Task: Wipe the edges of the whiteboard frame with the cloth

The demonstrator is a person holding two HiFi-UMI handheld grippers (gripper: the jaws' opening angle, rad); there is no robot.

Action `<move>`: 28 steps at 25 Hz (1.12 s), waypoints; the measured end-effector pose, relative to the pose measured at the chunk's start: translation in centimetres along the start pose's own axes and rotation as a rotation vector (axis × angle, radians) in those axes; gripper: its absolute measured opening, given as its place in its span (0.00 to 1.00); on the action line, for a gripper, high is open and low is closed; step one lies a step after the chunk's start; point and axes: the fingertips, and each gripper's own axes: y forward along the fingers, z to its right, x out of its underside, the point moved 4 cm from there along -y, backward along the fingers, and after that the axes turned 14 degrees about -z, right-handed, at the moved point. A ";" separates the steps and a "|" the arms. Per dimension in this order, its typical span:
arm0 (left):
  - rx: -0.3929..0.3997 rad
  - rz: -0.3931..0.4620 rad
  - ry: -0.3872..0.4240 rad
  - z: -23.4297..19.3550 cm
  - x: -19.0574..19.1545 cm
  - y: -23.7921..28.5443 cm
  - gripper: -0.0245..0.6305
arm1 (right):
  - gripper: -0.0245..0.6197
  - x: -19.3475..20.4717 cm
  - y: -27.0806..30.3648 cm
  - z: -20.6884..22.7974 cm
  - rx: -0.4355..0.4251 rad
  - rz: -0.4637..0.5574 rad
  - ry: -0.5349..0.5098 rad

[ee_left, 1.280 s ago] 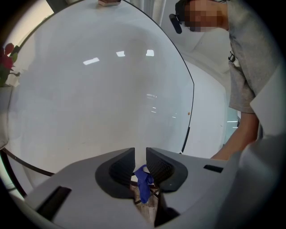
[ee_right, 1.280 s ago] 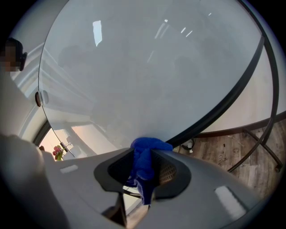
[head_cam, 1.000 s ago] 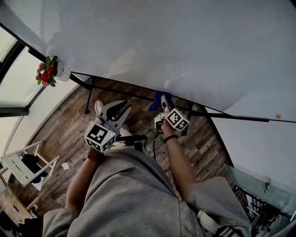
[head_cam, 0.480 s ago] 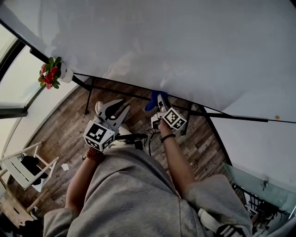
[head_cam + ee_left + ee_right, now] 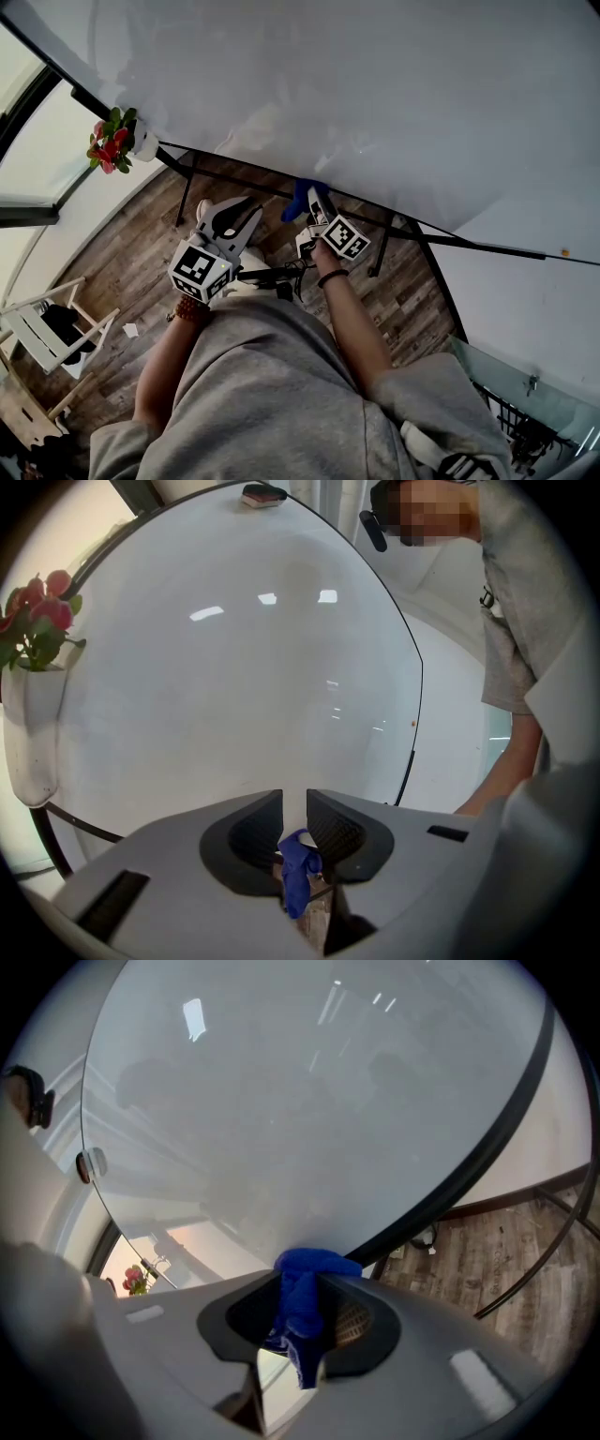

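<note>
The right gripper (image 5: 302, 1279) has its two grey, ribbed jaws closed on a blue cloth (image 5: 305, 1297). The cloth is soft and crumpled. It bunches over the jaw tips and a loose tail hangs down between them. The bunched top presses against the black frame (image 5: 412, 1217) along the lower edge of the whiteboard (image 5: 309, 1101), a smooth, glossy white sheet with soft reflections.

In the head view the right gripper (image 5: 314, 202) points up and away from the person, holding the cloth (image 5: 297, 199) on the thin dark frame (image 5: 469, 242). The right forearm is stretched forward from the body, with a dark band round the wrist. The marker cube (image 5: 347, 237) sits just behind the jaws.

The left gripper (image 5: 294, 803) has its jaws drawn together with only a narrow slit between them, and nothing is in their grasp. The blue seen through the slit is the cloth farther off. In the head view the left gripper (image 5: 246, 214) is held lower and nearer the body, apart from the board and angled toward it, on a bent arm with a beaded bracelet at the wrist.

Red flowers (image 5: 112, 145) in a white holder hang at the board's left end. Below lies a wood-plank floor (image 5: 141, 253), and the person wears a grey garment (image 5: 272, 394).
</note>
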 end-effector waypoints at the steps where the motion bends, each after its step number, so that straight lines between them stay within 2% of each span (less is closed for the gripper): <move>1: -0.004 0.001 -0.003 0.0 0.0 0.0 0.17 | 0.22 0.0 0.1 -0.1 -0.007 0.011 0.017; 12: -0.040 -0.008 -0.019 -0.2 1.0 -0.7 0.17 | 0.22 0.3 0.4 -0.3 -0.014 0.069 0.105; 19: -0.051 -0.002 -0.018 0.0 0.9 -0.8 0.17 | 0.22 0.4 0.8 -0.5 -0.043 0.065 0.181; 21: -0.054 0.002 -0.015 0.1 0.8 -0.8 0.17 | 0.22 0.6 1.2 -0.7 -0.051 0.042 0.175; 25: -0.071 0.008 -0.014 0.1 0.6 -1.2 0.17 | 0.22 1.5 3.0 -2.2 -0.008 -0.020 0.072; 28: -0.089 0.020 -0.018 -0.1 0.5 -1.8 0.17 | 0.22 2.1 4.3 -3.2 -0.030 -0.022 0.090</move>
